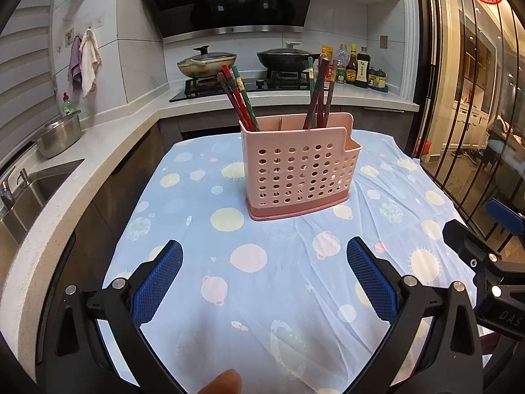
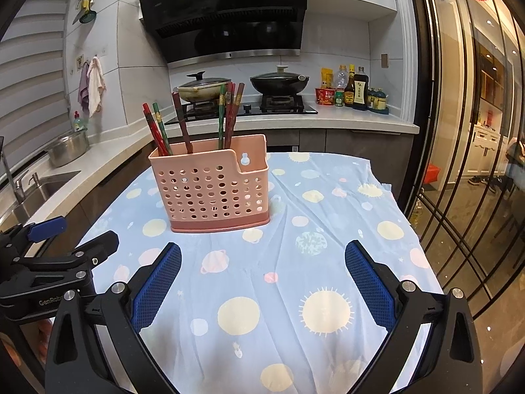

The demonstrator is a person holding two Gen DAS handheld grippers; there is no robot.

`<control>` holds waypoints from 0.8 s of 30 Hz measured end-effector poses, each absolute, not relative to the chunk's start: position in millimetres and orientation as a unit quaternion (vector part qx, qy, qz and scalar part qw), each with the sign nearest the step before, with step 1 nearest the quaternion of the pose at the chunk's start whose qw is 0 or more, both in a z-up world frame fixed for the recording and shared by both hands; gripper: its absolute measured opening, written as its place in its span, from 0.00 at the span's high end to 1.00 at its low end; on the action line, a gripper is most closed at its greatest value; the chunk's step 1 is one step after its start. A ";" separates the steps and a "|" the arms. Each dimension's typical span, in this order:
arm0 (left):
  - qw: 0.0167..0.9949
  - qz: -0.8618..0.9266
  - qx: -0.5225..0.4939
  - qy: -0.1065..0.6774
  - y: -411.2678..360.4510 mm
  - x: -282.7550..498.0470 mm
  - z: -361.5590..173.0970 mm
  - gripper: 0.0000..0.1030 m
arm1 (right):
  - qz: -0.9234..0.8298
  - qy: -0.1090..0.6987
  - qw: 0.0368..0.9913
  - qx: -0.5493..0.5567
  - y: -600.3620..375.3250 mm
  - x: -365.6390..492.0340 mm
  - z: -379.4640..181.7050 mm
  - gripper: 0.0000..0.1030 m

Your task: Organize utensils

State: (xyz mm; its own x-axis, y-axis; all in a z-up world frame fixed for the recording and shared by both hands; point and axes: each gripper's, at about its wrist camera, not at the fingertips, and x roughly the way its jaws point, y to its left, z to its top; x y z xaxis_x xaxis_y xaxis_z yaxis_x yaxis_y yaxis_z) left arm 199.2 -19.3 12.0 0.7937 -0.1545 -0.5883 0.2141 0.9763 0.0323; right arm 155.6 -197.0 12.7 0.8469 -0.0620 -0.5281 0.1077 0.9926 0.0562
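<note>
While both claws hang back over the near part of the table, the pink perforated utensil caddy [image 1: 297, 167] stands upright toward the far middle of the planet-print tablecloth [image 1: 262, 262], well apart from either tool. The left gripper [image 1: 264, 284] is released, its blue pads spread wide with nothing between them; the right gripper [image 2: 262, 284] is likewise spread and empty.

All the chopsticks in view are already in the caddy, in two bunches. The left bunch [image 1: 238, 97] leans up and away to the left; the right bunch [image 1: 320, 92] stands steeper, nearly vertical, fanning slightly at the top. Each stick's long axis runs from the caddy floor up past the rim, thick ends uppermost as far as can be told, and roughly the upper half shows above the plastic. From the right wrist view one dark stick [image 2: 182, 121] stands a little apart from its neighbours. No loose utensil lies on the cloth, so the sorting looks close to finished.

The sticks are probably light, stiff and lacquered, hence slippery; a pinch across the exposed shaft just above the rim, pads square to the stick, should hold best, lifting along the stick's own lean. The caddy itself is likely thin, light plastic that would tip or slide on the loose cloth if a stick were dragged sideways, so steadying its top edge with the other claw seems wise.
</note>
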 end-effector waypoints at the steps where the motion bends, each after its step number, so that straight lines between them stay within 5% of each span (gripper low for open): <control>1: 0.946 -0.095 0.047 0.306 -18.7 198.4 11.6 0.07 | -0.044 0.274 0.960 0.042 -196.9 154.9 12.1 0.07; 24: 0.951 -0.075 0.047 0.297 -18.2 187.4 2.4 0.07 | -0.047 0.283 0.957 0.050 -195.2 147.3 -3.4 0.07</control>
State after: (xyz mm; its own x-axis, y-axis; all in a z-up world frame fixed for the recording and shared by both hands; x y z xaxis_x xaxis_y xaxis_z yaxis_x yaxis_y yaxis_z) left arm 187.4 -18.2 2.4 0.8121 -0.1146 -0.5722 0.1704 0.9844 0.0446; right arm 147.3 -195.2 -3.4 0.8350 -0.0610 -0.5469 0.1181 0.9906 0.0697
